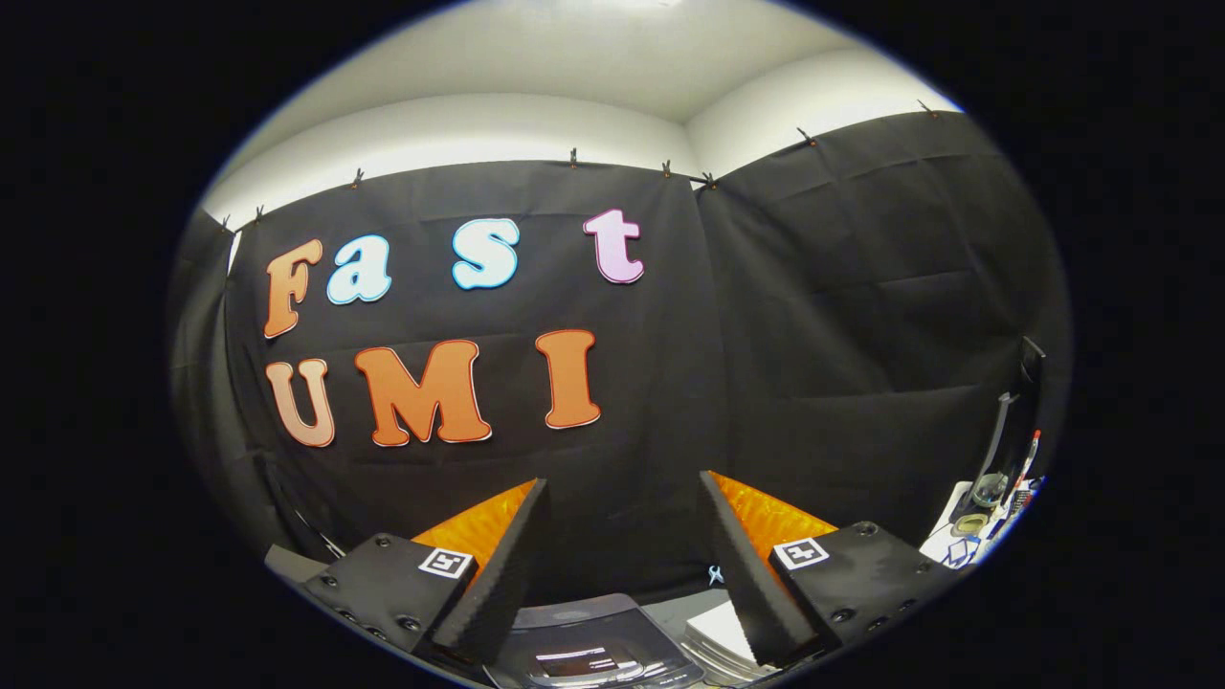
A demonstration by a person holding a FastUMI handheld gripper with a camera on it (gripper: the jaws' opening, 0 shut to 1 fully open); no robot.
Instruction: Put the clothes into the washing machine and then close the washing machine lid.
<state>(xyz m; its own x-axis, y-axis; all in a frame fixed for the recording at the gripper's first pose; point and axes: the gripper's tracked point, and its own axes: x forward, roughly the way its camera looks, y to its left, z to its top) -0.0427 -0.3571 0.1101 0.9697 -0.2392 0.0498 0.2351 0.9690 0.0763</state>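
Booth wall: black cloth (813,316), pinned along its top edge with small clips, meeting at a corner beyond the fingers; pale wall and ceiling (574,67) above it.
Washing machine: a dark, glossy, rounded lid or top panel (584,646) lies low between the two fingers, close under them; reflections streak across it. Whether it is open or closed cannot be told from this angle.
Bench: a grey surface (684,605) shows just behind the machine, between the fingers.
White object: a flat white, ribbed piece (723,639) sits beside the machine, partly behind the right finger; its identity is unclear.
Clutter: small items (991,498) stand well off past the right finger, too small to identify.
Hand-held gripper: (622,565) fingers spread wide apart, nothing between them, raised and aimed at the cloth wall.
Clothes: none identifiable.
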